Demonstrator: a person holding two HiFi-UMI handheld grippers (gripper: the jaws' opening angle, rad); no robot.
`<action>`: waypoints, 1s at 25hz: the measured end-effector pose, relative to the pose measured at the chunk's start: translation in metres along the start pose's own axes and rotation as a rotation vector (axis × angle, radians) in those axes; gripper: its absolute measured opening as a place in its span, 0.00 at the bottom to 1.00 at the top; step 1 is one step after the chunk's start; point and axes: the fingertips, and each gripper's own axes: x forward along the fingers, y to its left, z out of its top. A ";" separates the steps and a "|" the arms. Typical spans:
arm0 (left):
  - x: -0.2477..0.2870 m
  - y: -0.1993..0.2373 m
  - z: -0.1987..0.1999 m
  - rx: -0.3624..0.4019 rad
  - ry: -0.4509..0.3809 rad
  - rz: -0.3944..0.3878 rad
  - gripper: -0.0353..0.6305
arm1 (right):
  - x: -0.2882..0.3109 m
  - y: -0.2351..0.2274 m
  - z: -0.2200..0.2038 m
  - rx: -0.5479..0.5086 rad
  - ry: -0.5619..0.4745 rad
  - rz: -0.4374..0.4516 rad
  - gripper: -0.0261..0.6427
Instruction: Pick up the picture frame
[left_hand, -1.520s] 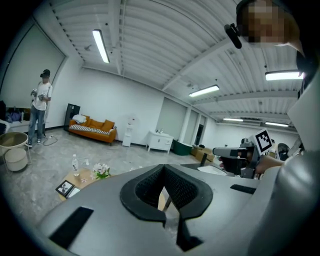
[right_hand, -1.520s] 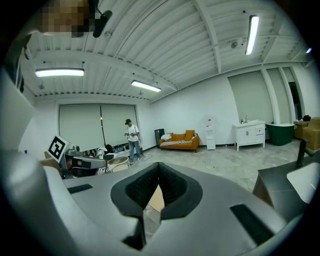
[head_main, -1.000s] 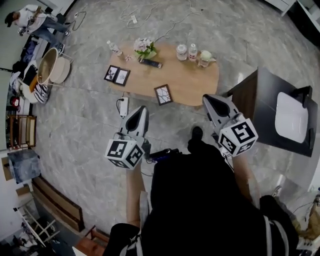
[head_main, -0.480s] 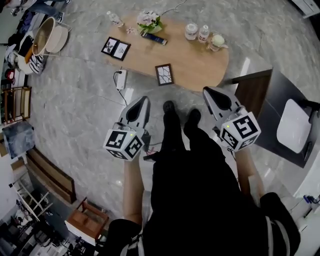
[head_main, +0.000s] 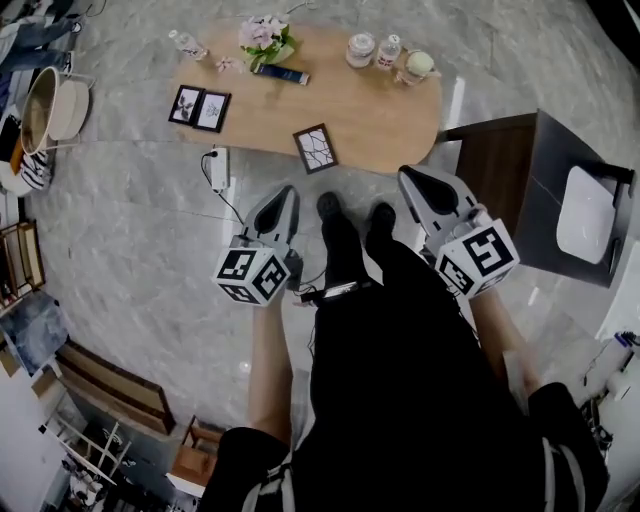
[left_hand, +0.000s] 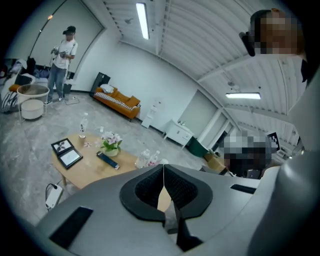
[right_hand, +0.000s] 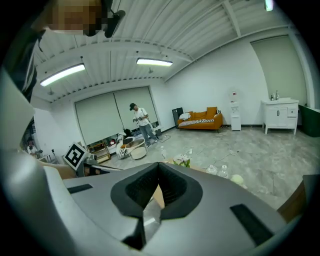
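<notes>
Standing over a pale marble floor (head_main: 150, 230), a person in dark clothes holds a gripper out in front of each hand. The left gripper (head_main: 284, 198) has its jaws clenched, the black pads meeting in a thin line with nothing between them. The right gripper (head_main: 414, 182) is clenched the same way, pads together at the tips and empty. Both point ahead towards a long wooden desk (head_main: 370, 120), and neither touches it or anything on it.

The picture frame (head_main: 315, 148), dark-edged with a white branching pattern, sits at the near edge of the desk, just beyond the person's shoes (head_main: 328, 208) and roughly between the two grippers, well apart from both. Whether it lies flat or leans I cannot tell.

Further left on the desk is a double frame (head_main: 199, 108), two dark panels joined side by side. Behind it, along the far edge, are a small water bottle (head_main: 185, 43), a bunch of pink and white flowers (head_main: 262, 38) and a dark remote (head_main: 280, 73) just beside them. Two clear jars (head_main: 361, 48) and a pale round cup (head_main: 416, 64) stand near the far right end.

A white power strip (head_main: 218, 167) lies on the floor by the desk's left near side, its cord trailing towards the person. To the right stands a dark side table (head_main: 520, 170) with a white object (head_main: 585, 213) on it. Across the room another person (left_hand: 62, 55) stands near an orange sofa (left_hand: 117, 100).
</notes>
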 end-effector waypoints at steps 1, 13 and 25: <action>0.006 0.009 -0.003 -0.010 0.016 -0.014 0.07 | 0.007 0.000 0.000 -0.001 0.007 -0.013 0.06; 0.088 0.107 -0.064 -0.115 0.184 -0.100 0.09 | 0.076 -0.018 -0.025 0.028 0.092 -0.112 0.06; 0.147 0.188 -0.161 -0.294 0.242 -0.054 0.30 | 0.121 -0.028 -0.086 0.070 0.182 -0.119 0.06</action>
